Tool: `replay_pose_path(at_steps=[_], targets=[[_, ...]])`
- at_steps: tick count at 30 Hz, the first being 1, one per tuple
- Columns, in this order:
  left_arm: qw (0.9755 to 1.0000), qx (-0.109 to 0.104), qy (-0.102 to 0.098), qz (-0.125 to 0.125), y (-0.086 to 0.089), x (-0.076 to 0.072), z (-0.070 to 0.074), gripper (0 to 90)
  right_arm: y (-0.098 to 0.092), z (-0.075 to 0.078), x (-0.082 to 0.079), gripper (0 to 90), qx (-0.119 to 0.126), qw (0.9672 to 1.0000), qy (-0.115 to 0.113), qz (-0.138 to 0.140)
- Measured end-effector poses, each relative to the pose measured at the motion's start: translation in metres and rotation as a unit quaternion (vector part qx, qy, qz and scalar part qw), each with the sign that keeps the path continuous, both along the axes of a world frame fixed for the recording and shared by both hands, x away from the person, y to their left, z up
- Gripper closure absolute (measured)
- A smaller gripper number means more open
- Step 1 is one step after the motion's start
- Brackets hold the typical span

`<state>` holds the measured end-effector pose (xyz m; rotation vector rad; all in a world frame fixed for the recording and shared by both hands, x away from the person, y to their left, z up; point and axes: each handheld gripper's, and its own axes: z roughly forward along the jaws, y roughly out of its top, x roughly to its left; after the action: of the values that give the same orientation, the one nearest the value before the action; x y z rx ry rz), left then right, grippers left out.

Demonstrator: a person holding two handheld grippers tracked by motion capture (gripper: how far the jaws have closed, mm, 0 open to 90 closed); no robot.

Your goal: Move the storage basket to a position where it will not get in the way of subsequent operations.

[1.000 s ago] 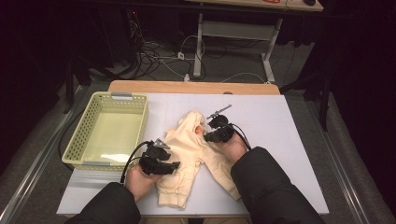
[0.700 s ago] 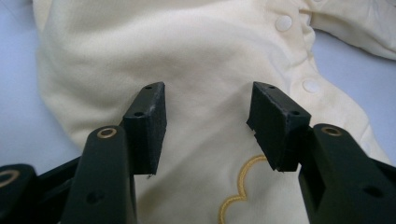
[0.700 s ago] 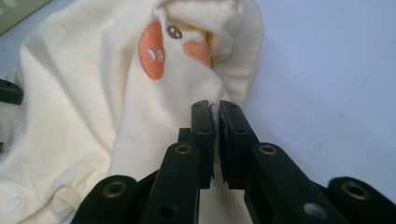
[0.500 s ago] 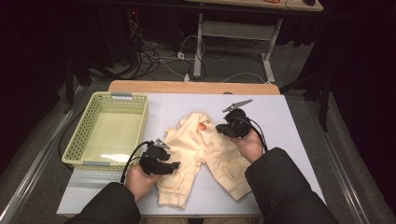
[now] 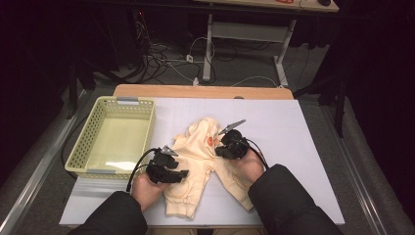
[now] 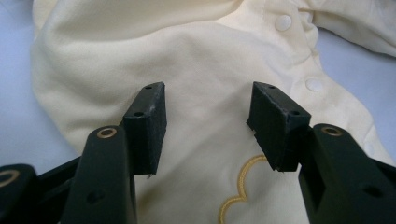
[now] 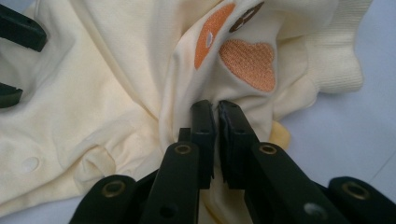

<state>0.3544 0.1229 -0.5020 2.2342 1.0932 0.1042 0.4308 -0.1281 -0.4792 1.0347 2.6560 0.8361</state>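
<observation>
Since a moment ago, the right gripper [image 5: 226,145] has slid back toward the middle of the baby suit [image 5: 205,171], pulling a bit of cloth with it, while the left gripper [image 5: 182,172] has stayed where it was.

From the high view, the pale yellow baby suit lies crumpled near the front of the white table [image 5: 303,147]. It sits between the two hands. A yellow basket [image 5: 85,152] stands to the left, a little apart from the suit. The left hand [image 5: 147,188] rests on the suit's left leg, and the right hand [image 5: 249,166] sits on the right side.

From the left gripper view, the left gripper [image 6: 205,116] has its jaws spread wide apart. They hang just over the soft yellow cloth [image 6: 205,56] and pinch nothing. Two white snap buttons [image 6: 283,22] show near the top right, and a golden stitched curl [image 6: 243,186] sits low between the jaws.

From the right gripper view, the right gripper [image 7: 215,112] has its jaws pressed together on a fold of the suit. An orange stitched patch [image 7: 247,63] lies just above the pinch. The ribbed cuff [image 7: 336,60] is off to the right.
</observation>
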Motion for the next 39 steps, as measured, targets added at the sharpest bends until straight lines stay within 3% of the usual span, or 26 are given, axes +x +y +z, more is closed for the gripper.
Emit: replay_pose_path(at_steps=[4,9,16,25,32,35,39], targets=[[1.0000,-0.001,-0.002,0.000,0.001,0.000,0.001,44.6,-0.006,0.005,0.002,81.1,0.007,0.9999,-0.009,-0.003],[1.0000,-0.002,-0.001,-0.001,0.001,0.000,0.000,44.6,-0.017,0.018,0.009,77.7,0.032,0.9988,-0.019,-0.031],[1.0000,-0.001,-0.002,-0.002,0.001,0.000,0.001,44.6,-0.028,0.026,0.022,77.7,0.037,0.9966,-0.029,-0.068],[1.0000,-0.002,-0.003,-0.002,0.001,0.000,0.001,44.6,-0.014,0.001,0.040,67.0,0.005,0.9960,0.002,-0.090],[1.0000,-0.001,-0.002,-0.004,0.000,-0.001,0.001,44.6,-0.009,-0.011,0.045,57.4,0.004,0.9939,0.020,-0.109],[1.0000,-0.001,-0.003,-0.004,-0.001,-0.001,0.001,44.6,-0.010,-0.014,0.047,57.7,0.010,0.9931,0.028,-0.113],[1.0000,0.000,-0.002,-0.004,-0.001,-0.001,0.000,44.6,-0.006,-0.014,0.047,64.4,0.001,0.9939,0.019,-0.108]])
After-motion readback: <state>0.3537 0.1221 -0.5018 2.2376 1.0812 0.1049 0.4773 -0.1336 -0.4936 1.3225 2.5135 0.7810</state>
